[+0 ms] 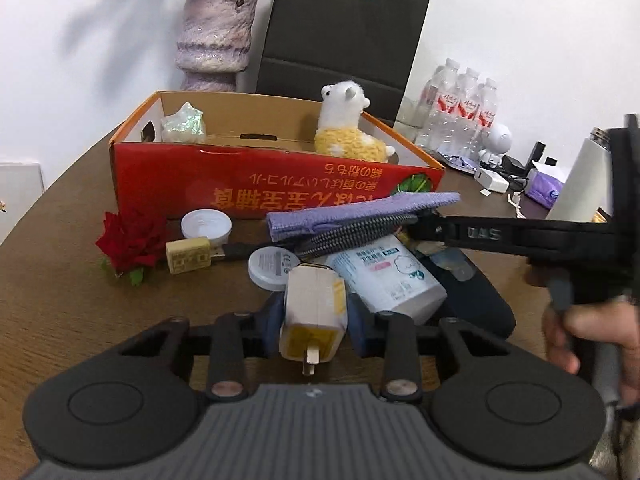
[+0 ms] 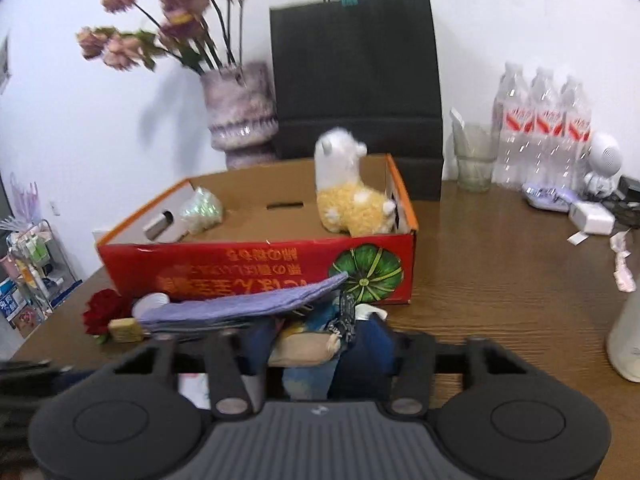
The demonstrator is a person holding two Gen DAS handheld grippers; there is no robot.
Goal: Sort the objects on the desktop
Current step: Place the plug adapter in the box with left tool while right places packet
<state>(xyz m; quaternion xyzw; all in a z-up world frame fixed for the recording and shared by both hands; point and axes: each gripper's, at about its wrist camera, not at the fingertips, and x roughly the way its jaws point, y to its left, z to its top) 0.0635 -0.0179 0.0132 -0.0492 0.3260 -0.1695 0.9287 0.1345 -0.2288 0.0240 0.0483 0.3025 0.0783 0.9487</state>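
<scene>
Charger (image 1: pixel 314 312) clamped, left gripper (image 1: pixel 314 316) | right view: flowers (image 2: pixel 160 20)

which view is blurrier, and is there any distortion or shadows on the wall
Right wrist view is blurrier: the flowers and plush alpaca are smeared, as by motion. Left wrist view is sharper: print on the red box and the charger in the left gripper read crisply. Both are fisheye, with dark corners and a bowed table edge. Soft flower shadows fall on the wall in both.
</scene>
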